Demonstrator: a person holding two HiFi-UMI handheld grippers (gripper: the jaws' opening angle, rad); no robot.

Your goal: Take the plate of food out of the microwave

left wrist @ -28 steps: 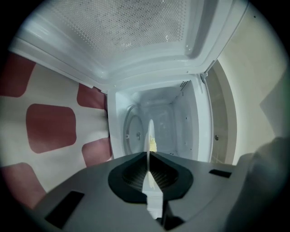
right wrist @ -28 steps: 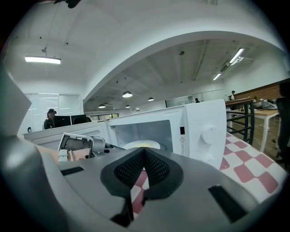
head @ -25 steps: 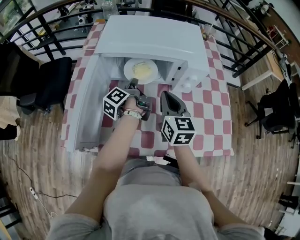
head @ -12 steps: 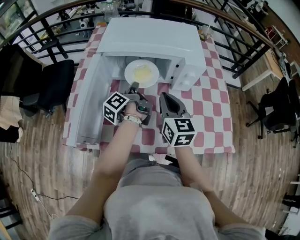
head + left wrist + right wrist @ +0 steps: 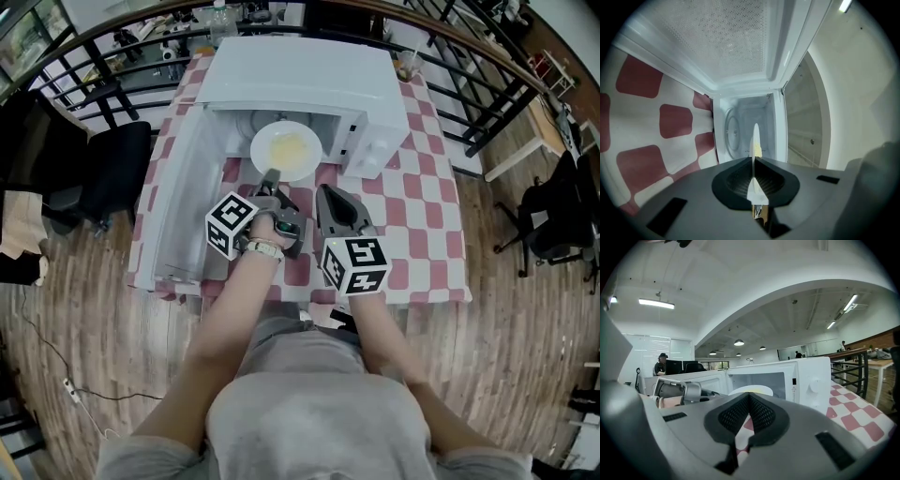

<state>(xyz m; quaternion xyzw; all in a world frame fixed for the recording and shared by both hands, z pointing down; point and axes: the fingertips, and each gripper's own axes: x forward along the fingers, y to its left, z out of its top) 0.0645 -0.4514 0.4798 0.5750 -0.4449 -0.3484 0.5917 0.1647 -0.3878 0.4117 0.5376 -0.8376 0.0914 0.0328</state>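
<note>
The plate (image 5: 286, 148) sits at the mouth of the open microwave (image 5: 300, 70), with yellow food (image 5: 287, 143) in its middle. Whether its base rests on anything cannot be told from above. In the left gripper view it is only a thin white sliver, seen edge-on, with a speck of yellow beside it.

The left gripper (image 5: 270, 178) is clenched on the plate's near rim, with both jaws pressed against the sliver. It is rolled onto its side, its marker cube (image 5: 231, 225) turned outward, and it points about level into the cavity.

The right gripper (image 5: 325, 190) hangs just beside it over the checked tablecloth (image 5: 422, 206). It is closed, with nothing between its jaws, and is apart from the plate.

The microwave door (image 5: 178, 206) stands swung out at the left, and the frame cuts off both of the person's elbows.
</note>
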